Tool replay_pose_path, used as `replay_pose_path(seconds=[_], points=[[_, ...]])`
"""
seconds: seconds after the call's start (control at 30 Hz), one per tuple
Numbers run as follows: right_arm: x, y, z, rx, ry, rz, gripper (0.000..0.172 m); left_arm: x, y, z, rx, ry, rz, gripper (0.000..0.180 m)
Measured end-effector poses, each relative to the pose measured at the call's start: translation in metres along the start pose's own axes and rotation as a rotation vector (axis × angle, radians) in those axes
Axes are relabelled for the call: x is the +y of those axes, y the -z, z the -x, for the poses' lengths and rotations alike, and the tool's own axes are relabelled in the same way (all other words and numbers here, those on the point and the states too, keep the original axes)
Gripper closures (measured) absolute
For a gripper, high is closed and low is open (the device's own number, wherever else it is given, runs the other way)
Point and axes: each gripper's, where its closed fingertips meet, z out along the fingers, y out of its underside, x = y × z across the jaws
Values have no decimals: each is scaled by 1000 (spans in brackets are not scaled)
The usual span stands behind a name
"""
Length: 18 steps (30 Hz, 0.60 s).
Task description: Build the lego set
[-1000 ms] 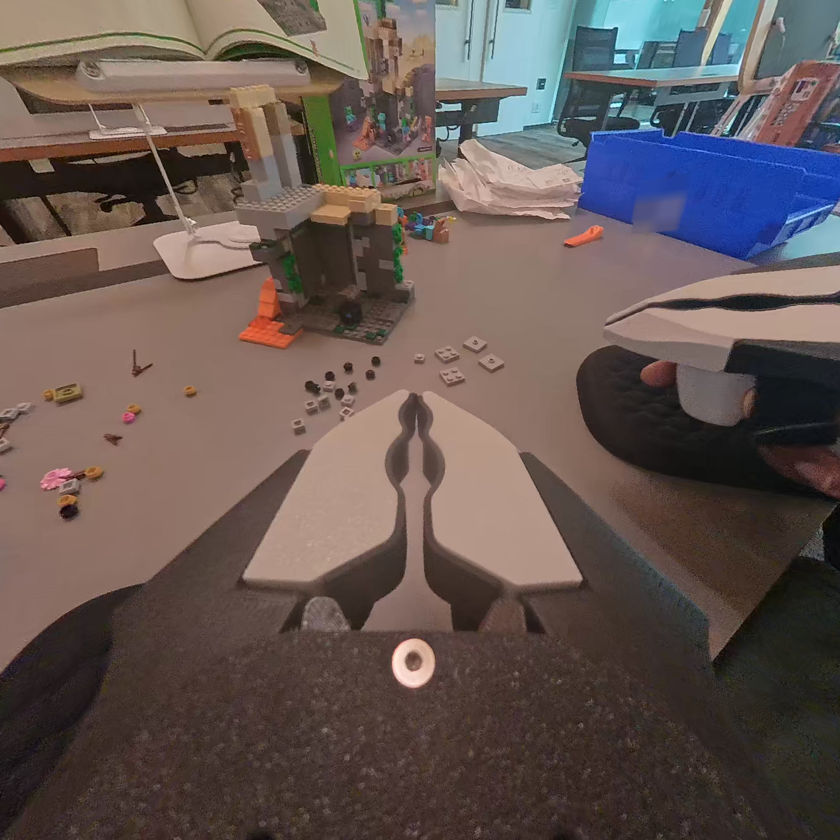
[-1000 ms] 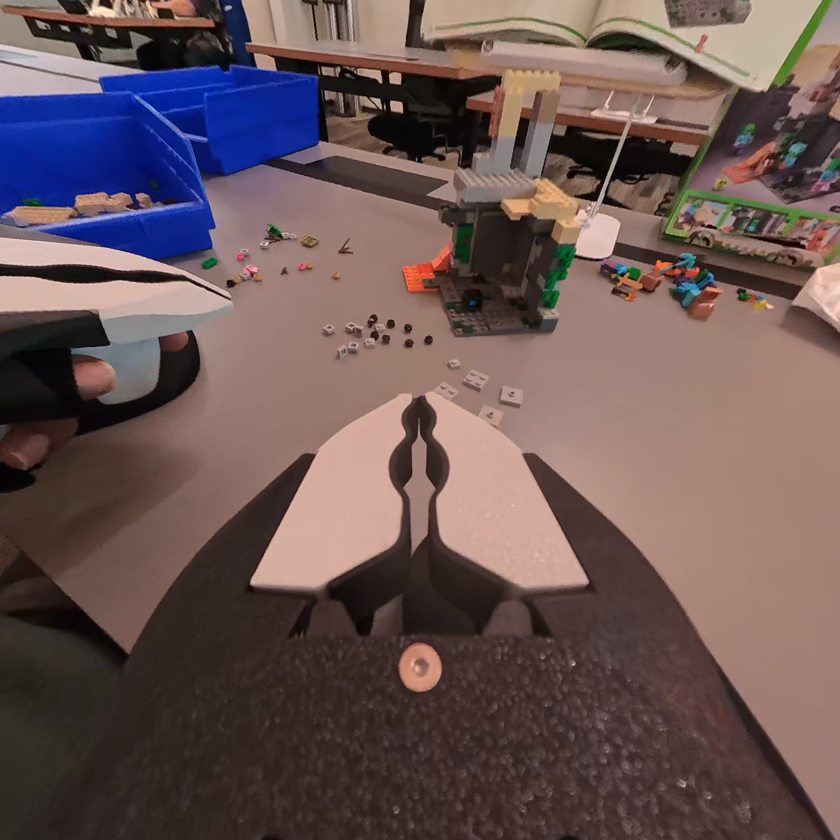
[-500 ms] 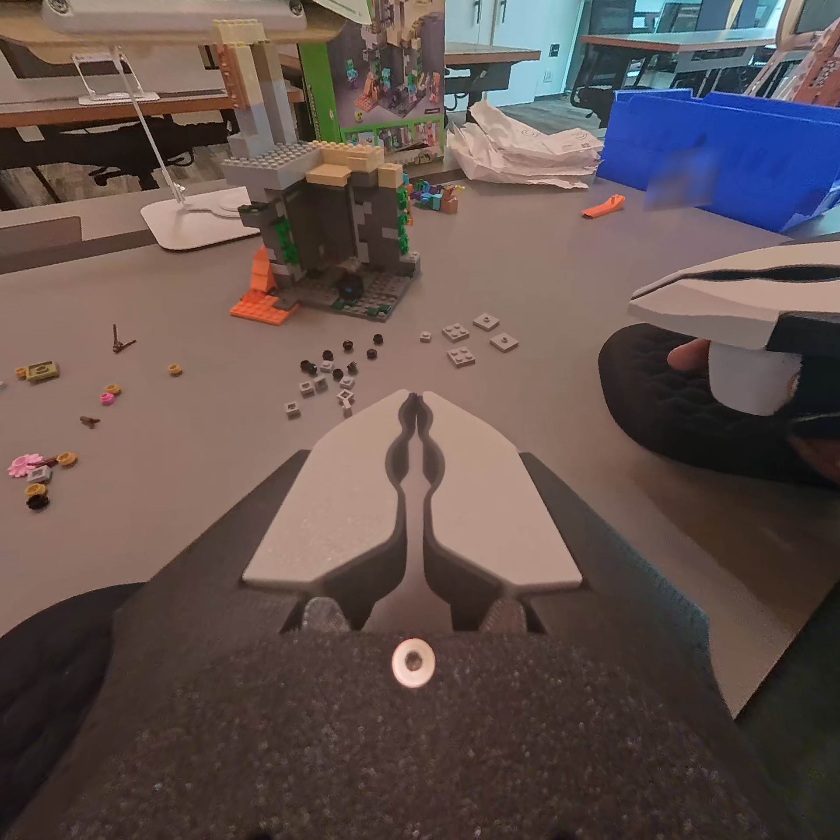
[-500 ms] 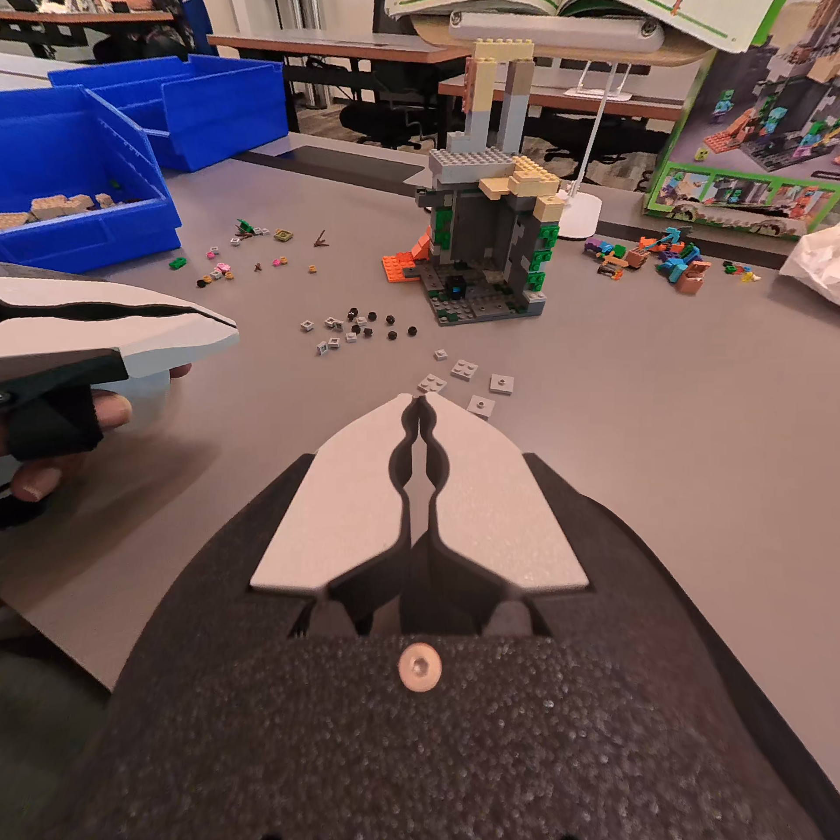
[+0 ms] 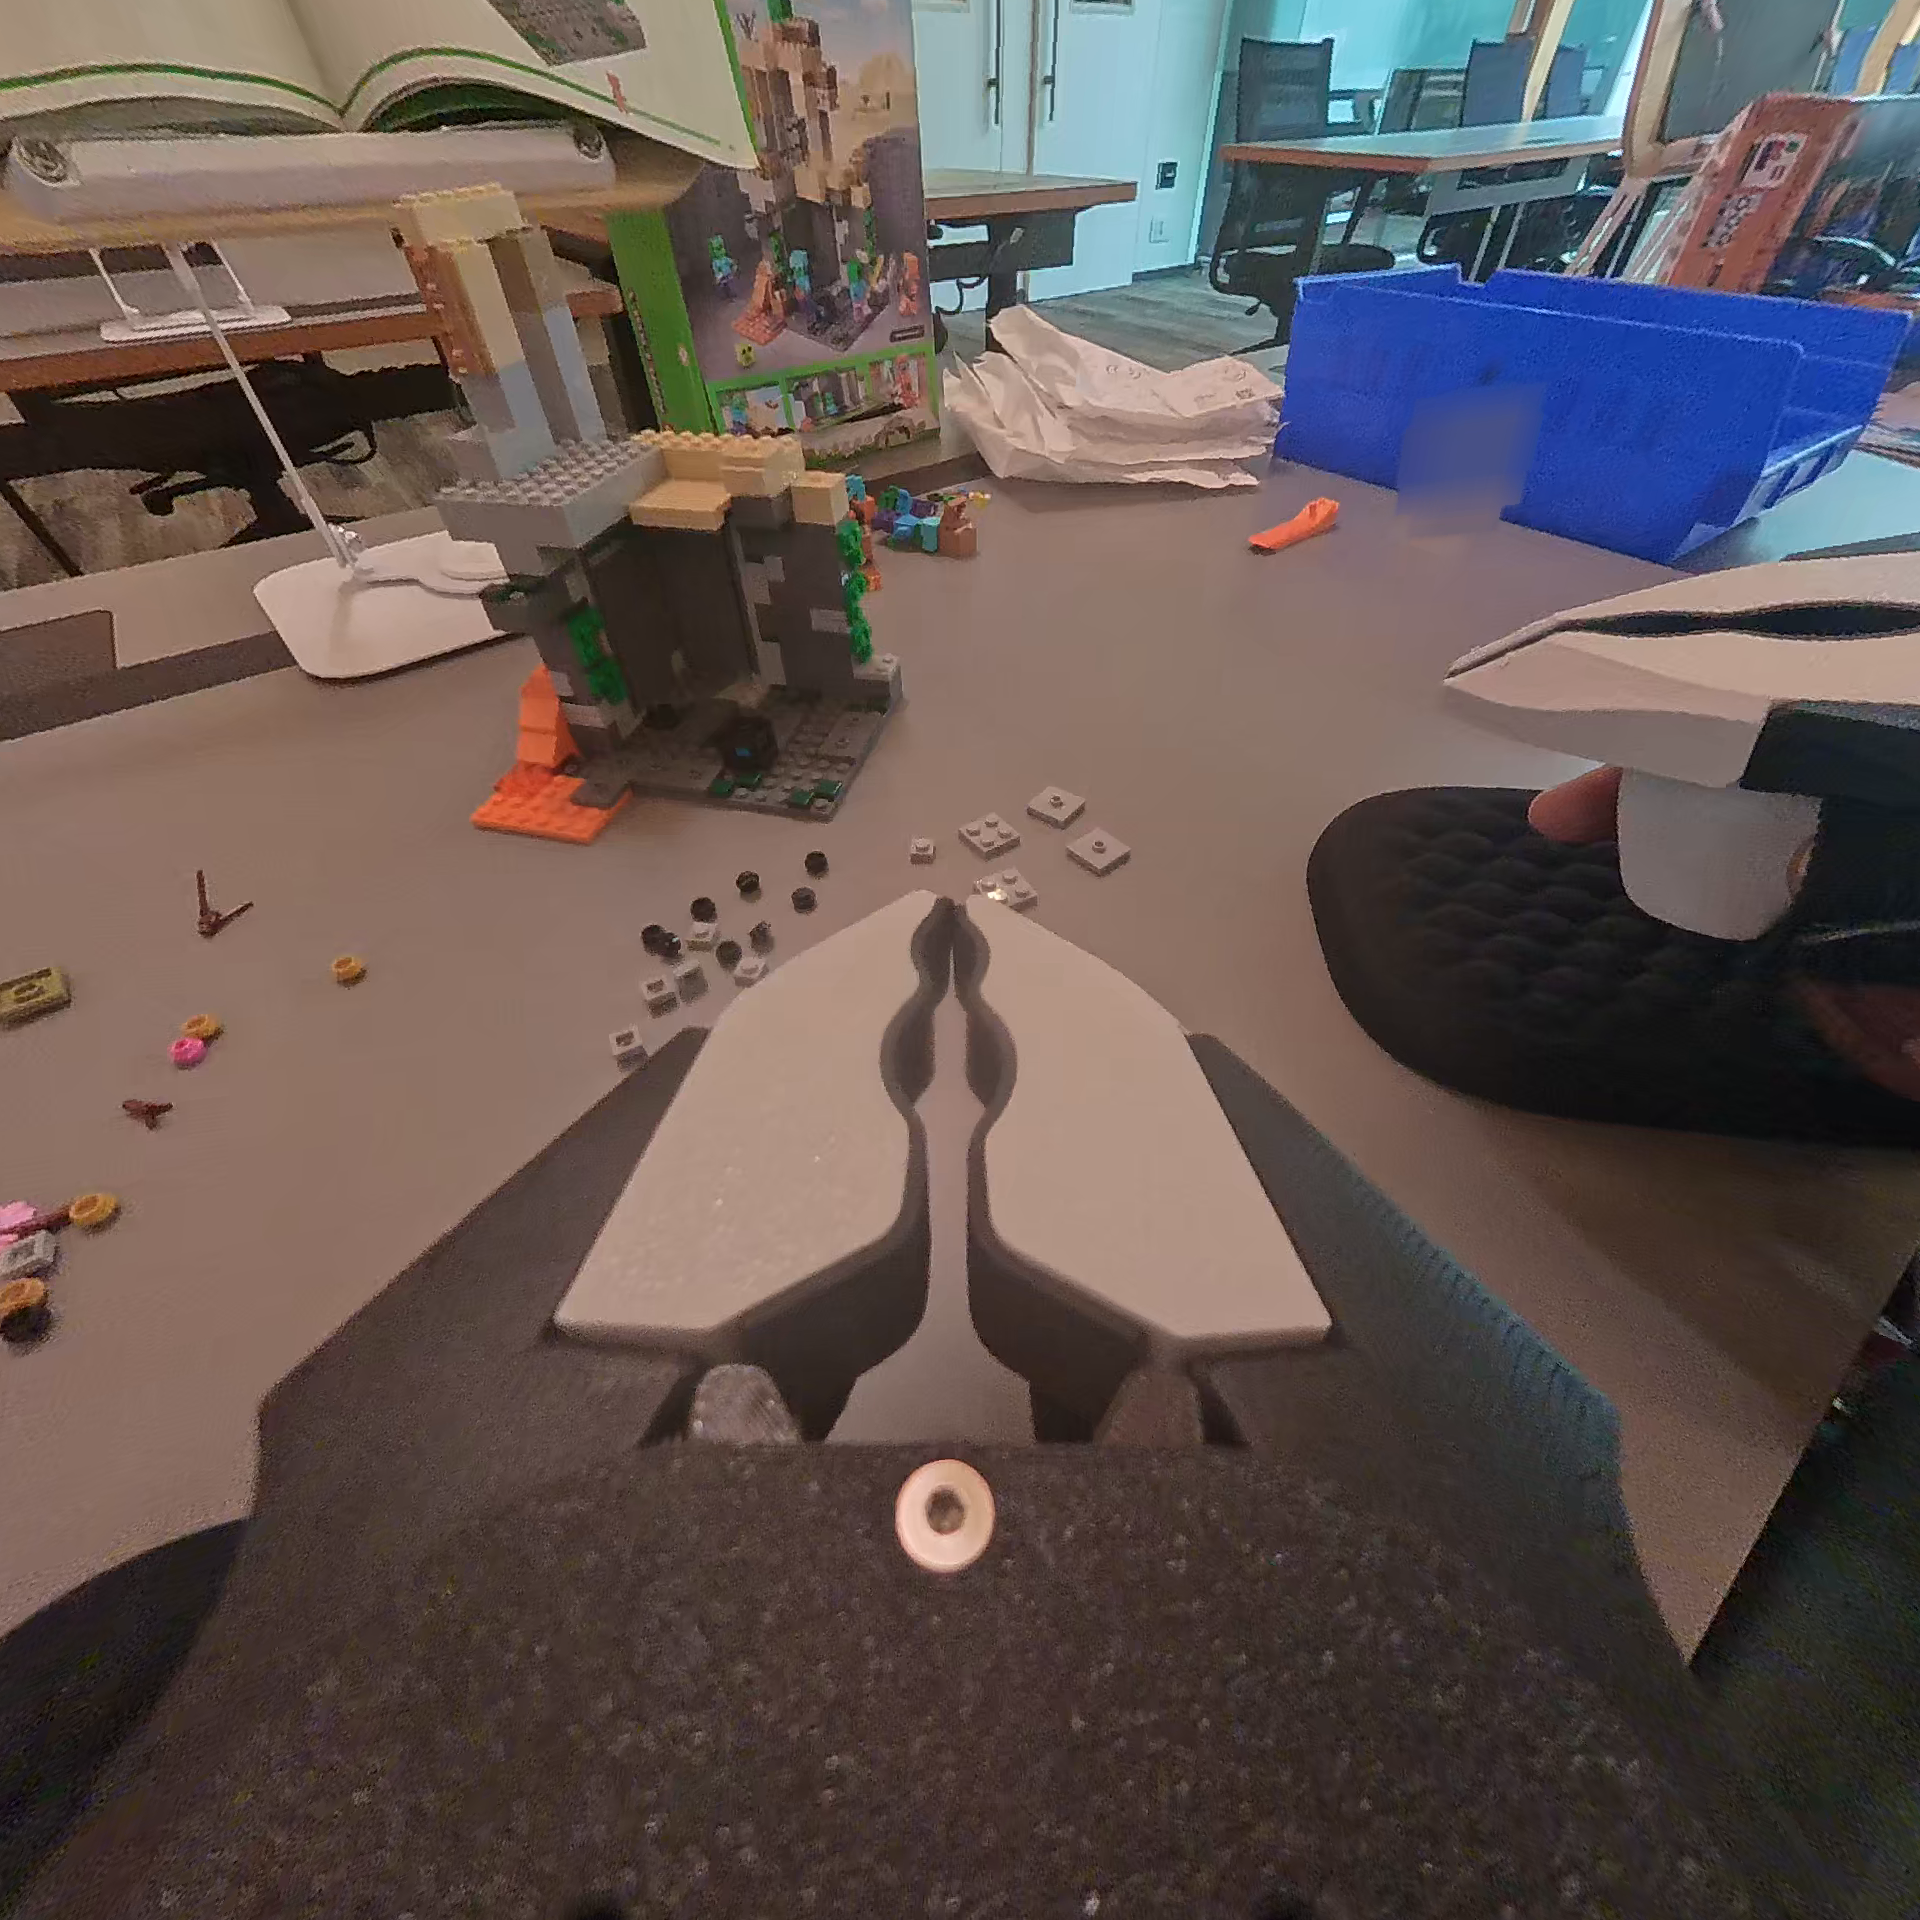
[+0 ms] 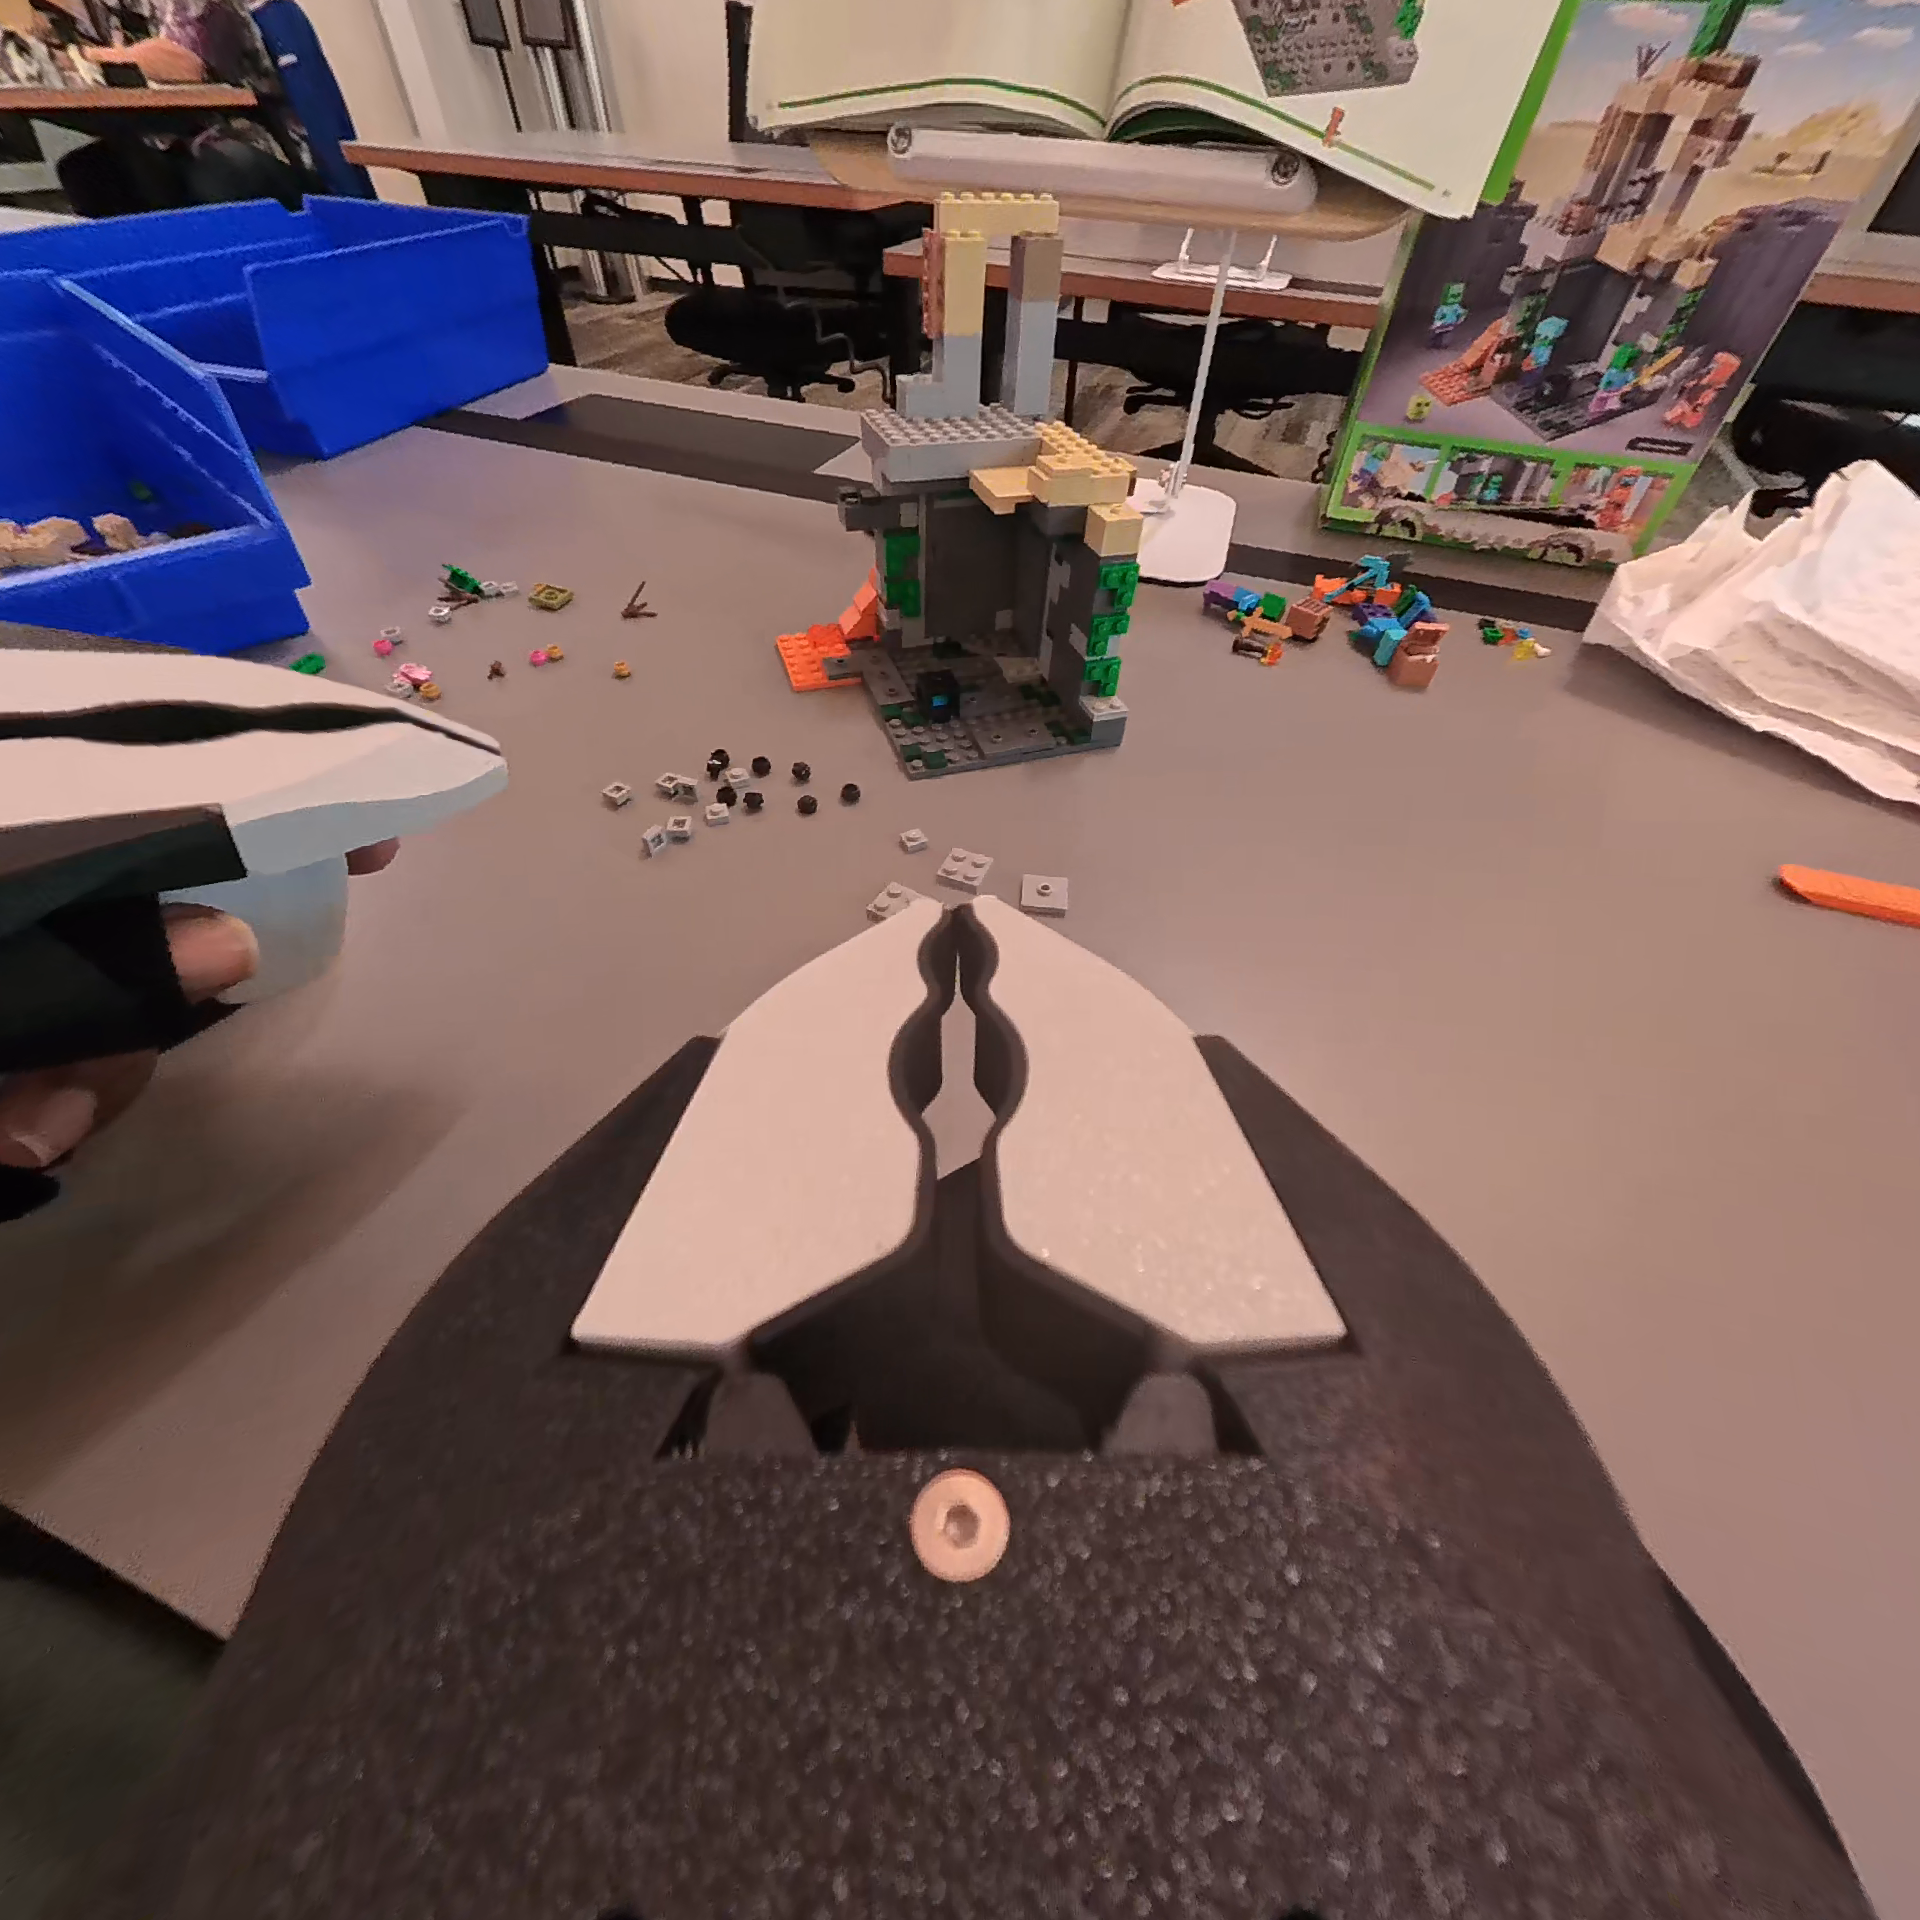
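Holds the left tool (image 5: 948,909) fully closed, pads meeting with nothing between them, low over the table (image 5: 1195,665), tips just near of the grey plates (image 5: 1006,888). Holds the right tool (image 6: 956,912) the same way, closed and bare, on the right and pointing at the same plates. Leaves the black studs (image 5: 727,914) slightly left, the brick build (image 5: 675,623) farther off, and the blue bin (image 5: 1558,436) at far right. Shows little change from a second ago: both tools as closed as then, only slightly re-aimed, with no piece lifted or shifted.
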Motion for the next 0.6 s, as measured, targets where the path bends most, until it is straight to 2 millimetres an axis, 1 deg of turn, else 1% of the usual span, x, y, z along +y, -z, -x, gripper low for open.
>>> replay_pose_path(seconds=[0.23,0.5,0.6], points=[[-8,-1,-3,27,5,-20,172,-11,-2,5,9,-7,-26,180],[-30,-6,-2,18,36,-69,172,-34,-2,15,5,14,-72,180],[-41,-10,-1,11,48,-90,172,-42,-5,22,-6,19,-81,180]])
